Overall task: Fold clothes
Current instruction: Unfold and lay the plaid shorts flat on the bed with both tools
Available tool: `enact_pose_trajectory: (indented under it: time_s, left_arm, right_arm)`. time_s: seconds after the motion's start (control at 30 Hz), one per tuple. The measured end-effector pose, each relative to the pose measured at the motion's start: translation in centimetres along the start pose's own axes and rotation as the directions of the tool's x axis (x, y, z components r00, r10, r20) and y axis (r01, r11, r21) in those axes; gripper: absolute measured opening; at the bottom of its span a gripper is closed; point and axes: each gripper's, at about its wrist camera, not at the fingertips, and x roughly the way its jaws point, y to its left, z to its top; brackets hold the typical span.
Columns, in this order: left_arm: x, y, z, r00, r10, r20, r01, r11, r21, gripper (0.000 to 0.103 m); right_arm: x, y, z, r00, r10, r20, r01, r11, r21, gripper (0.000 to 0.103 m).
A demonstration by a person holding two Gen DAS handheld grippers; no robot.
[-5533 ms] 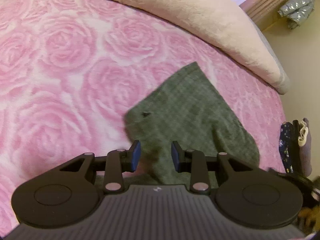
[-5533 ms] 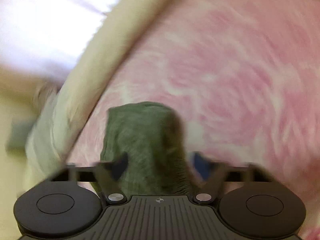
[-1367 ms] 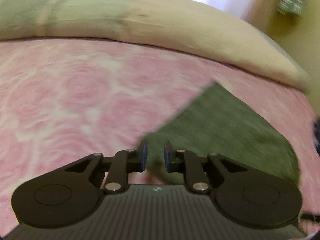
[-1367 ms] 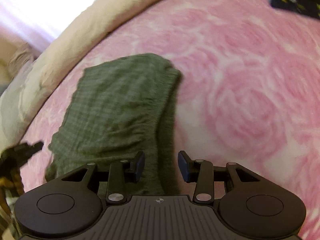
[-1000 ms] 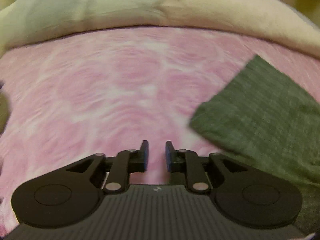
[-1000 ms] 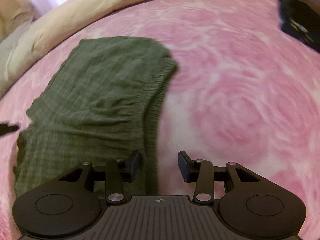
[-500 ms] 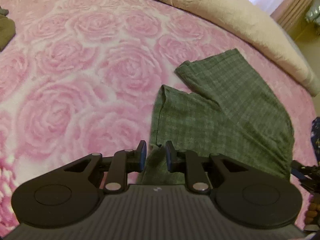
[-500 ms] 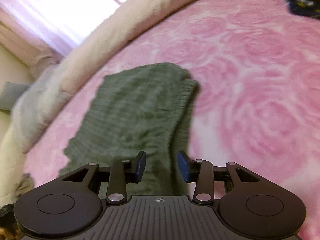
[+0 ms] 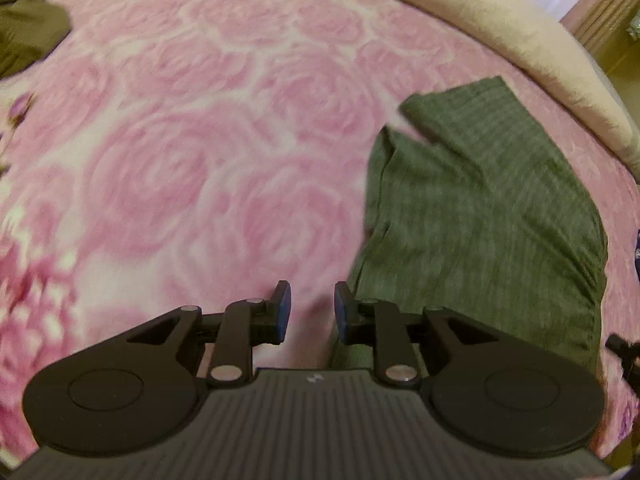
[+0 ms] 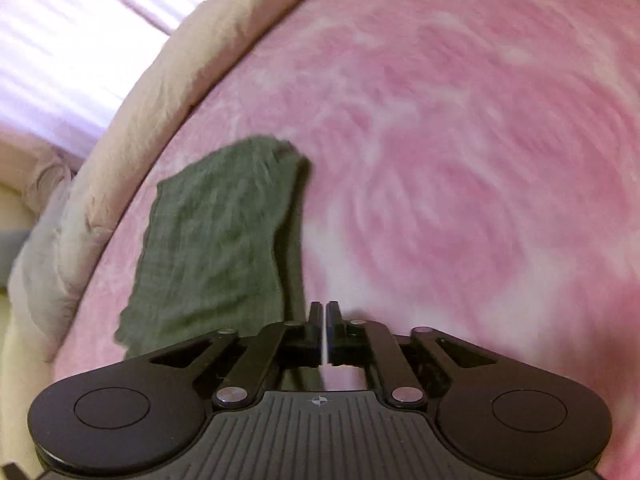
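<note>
Green checked garment [image 9: 484, 216] lying on a pink rose-patterned blanket [image 9: 192, 168], seen from both wrist cameras. In the left wrist view the cloth occupies the right half of the scene, running from the near edge toward a beige bolster [image 9: 500, 16] along the far side. It lies in at least two layers: an upper panel covers most of a lower one, and a notch shows at the far left corner where the layers do not meet squarely. The left edge is uneven and the near right part shows soft creases. In the right wrist view the same garment [image 10: 216, 248] lies left of centre, with a doubled, rounded edge on its right side.

Left gripper [image 9: 308, 306]: jaws parted by a narrow gap, nothing between them, poised over bare blanket just left of the garment's near left edge. Right gripper [image 10: 324, 320]: jaws almost closed, only a thin slit of light between them; no cloth is visible in the slit, and the garment's near right edge lies just to its left.

Judgement of progress: the garment lies at least once folded, yet loosely, with edges misaligned. This arrangement fits either a fold still to be squared and repeated, or a finished, rough bundle. A second dark green item [image 9: 28, 36] lies at the far left; its state cannot be told.
</note>
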Motion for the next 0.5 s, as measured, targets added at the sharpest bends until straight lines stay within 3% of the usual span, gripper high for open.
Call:
enact_pose_trajectory:
  time_s: [0.03, 0.07, 0.17, 0.23, 0.33, 0.43, 0.5]
  left_arm:
    - [-0.4, 0.3, -0.4, 1.000, -0.001, -0.012, 0.001, 1.000, -0.010, 0.018]
    - [-0.8, 0.2, -0.8, 1.000, -0.002, -0.016, 0.002, 1.000, -0.008, 0.018]
    - [-1.8, -0.6, -1.5, 1.000, -0.011, -0.014, 0.011, 0.999, 0.047, 0.018]
    - [-1.4, -2.0, -1.8, 1.000, -0.017, -0.013, 0.019, 0.992, 0.123, 0.018]
    - [-0.1, -4.2, -2.6, 0.999, -0.025, -0.031, 0.032, 0.969, 0.245, 0.018]
    - [1.1, -6.1, -3.5, 0.999, -0.005, -0.040, 0.020, 0.927, 0.375, 0.018]
    - [1.2, -6.4, -4.0, 0.999, 0.021, -0.029, -0.005, 0.890, 0.456, 0.019]
  right_arm:
    - [-0.9, -0.1, -0.8, 1.000, -0.006, -0.018, 0.006, 1.000, 0.009, 0.037]
    - [-1.8, 0.0, -1.9, 1.000, -0.015, -0.026, 0.015, 1.000, 0.000, 0.045]
    - [-4.1, 2.2, -4.8, 0.999, -0.050, 0.016, 0.051, 0.990, -0.128, 0.048]
    - [-4.1, 4.8, -6.1, 0.998, -0.065, 0.021, 0.068, 0.960, -0.271, 0.048]
    - [-2.6, 9.0, -8.2, 0.998, -0.060, 0.014, 0.058, 0.849, -0.525, 0.048]
    - [-0.1, 10.6, -10.9, 0.977, -0.211, 0.014, 0.160, 0.696, -0.700, 0.048]
    - [0.4, 9.6, -12.1, 0.939, -0.340, 0.062, 0.264, 0.592, -0.762, 0.048]
